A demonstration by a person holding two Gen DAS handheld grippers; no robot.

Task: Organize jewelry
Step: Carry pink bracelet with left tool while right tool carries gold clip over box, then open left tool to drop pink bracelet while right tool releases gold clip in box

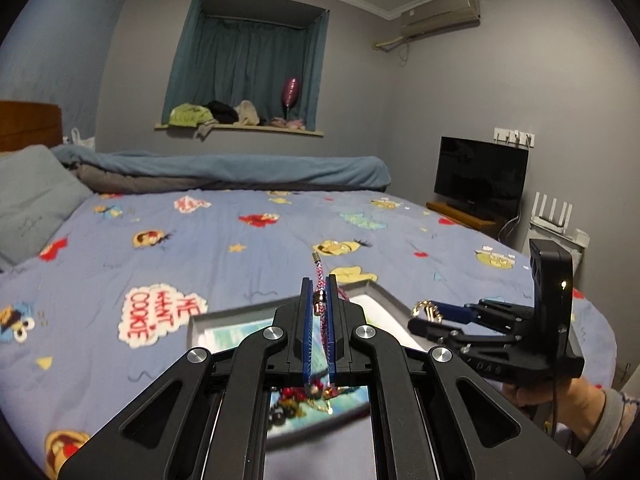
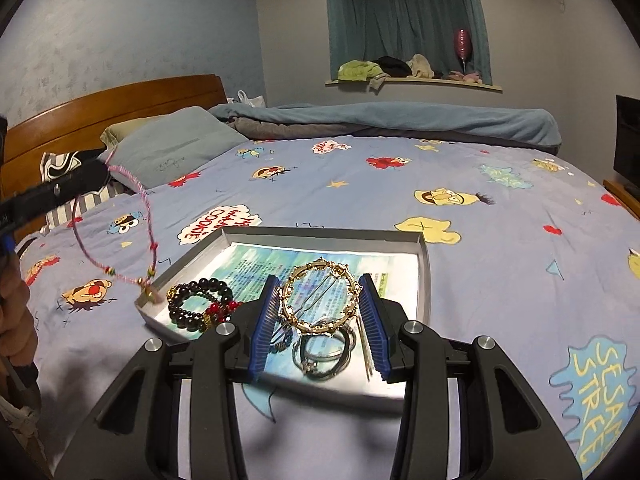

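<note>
A shallow grey box (image 2: 424,276) lined with printed paper lies on the bed. It holds a dark beaded bracelet (image 2: 200,300) with red beads and silver rings (image 2: 324,354). My left gripper (image 1: 319,308) is shut on a pink braided cord bracelet (image 1: 319,276) and holds it raised; in the right wrist view the cord (image 2: 120,236) hangs in a loop down to the box's left corner. My right gripper (image 2: 322,312) holds a gold bangle (image 2: 320,294) between its blue pads (image 2: 266,320) above the box. From the left wrist view the right gripper (image 1: 430,314) grips the gold bangle (image 1: 424,307).
The bed has a blue Sesame Street cartoon sheet (image 2: 500,240), a pillow (image 2: 176,152) and rolled blanket (image 2: 400,120) at the far side, and a wooden headboard (image 2: 100,112). A TV (image 1: 480,178) stands to the right. A window ledge (image 1: 240,126) holds clothes.
</note>
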